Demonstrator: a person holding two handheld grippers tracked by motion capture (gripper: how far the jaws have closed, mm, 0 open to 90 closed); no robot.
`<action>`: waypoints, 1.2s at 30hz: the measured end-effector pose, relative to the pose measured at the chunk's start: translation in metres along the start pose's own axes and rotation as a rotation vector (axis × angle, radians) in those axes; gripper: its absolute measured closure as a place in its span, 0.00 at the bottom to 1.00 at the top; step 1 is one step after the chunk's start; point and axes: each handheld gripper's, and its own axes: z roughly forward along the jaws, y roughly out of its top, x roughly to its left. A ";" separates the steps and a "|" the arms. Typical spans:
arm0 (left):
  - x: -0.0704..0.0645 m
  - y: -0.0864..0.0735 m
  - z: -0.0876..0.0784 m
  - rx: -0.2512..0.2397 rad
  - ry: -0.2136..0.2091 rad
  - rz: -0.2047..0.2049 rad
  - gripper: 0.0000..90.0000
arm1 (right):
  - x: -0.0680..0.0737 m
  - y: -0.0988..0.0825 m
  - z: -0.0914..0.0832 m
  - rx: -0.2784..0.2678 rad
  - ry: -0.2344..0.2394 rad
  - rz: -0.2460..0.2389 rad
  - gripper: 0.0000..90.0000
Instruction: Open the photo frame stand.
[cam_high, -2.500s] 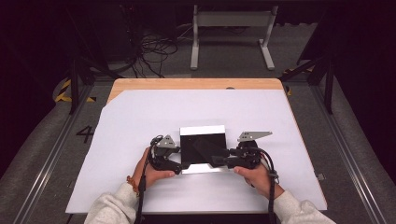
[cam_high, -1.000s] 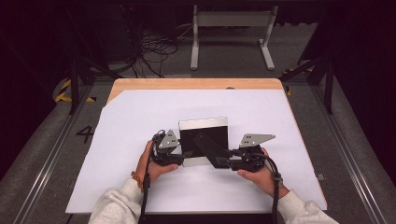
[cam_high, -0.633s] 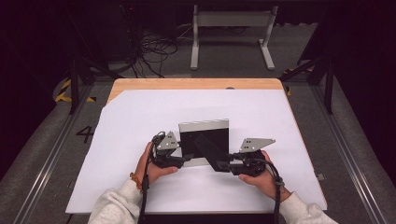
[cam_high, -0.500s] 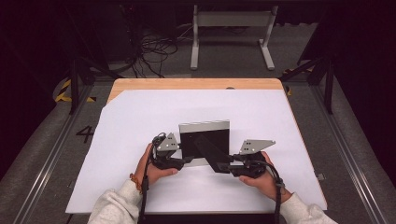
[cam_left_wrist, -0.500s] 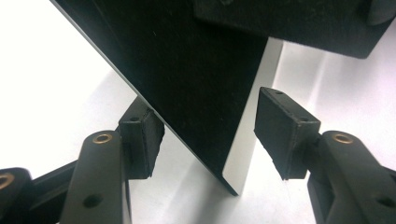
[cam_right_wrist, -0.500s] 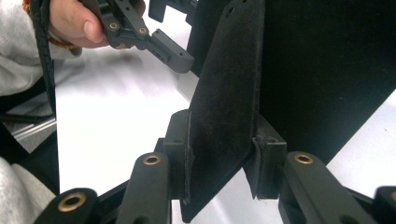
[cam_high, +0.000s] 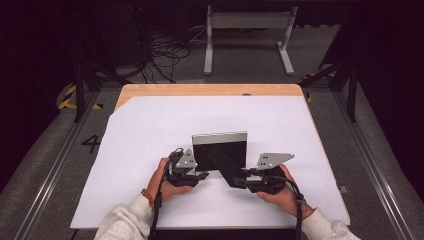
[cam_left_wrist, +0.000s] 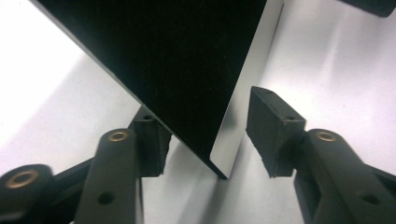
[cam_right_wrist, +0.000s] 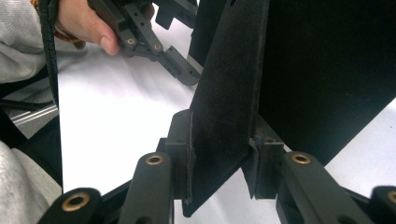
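I am standing a black-backed photo frame with a silver edge up on the white table cover, near the middle and just ahead of my hands. My right gripper is clamped on the frame's black fold-out stand leg; its jaws sit on both faces of the thin board, near its lower end. My left gripper has its jaws apart around the frame's near left corner: the left pad sits at the black back, the right pad stands clear of the silver edge. These jaws have just been closing with the corner between them, but they do not yet pinch it.

I judge the frame to be light and stiff, yet fragile if its front is glass, so a tip forward could crack it. The silver edge looks smooth and may slip under the pads. The stand leg feels the weaker part: thin, hinged board that could bend or tear at its joint. So I would hold it low and gently, and steady the frame by its rigid corner rather than its face.
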 end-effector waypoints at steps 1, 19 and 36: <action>-0.001 -0.001 0.003 0.011 -0.006 0.000 0.62 | 0.000 0.000 0.000 -0.001 0.002 -0.002 0.75; 0.002 0.003 0.009 0.026 0.104 0.052 0.70 | 0.001 -0.001 0.009 0.037 -0.046 -0.042 0.80; 0.007 0.005 0.012 0.024 0.161 0.059 0.67 | -0.004 -0.002 0.014 0.036 -0.064 -0.023 0.82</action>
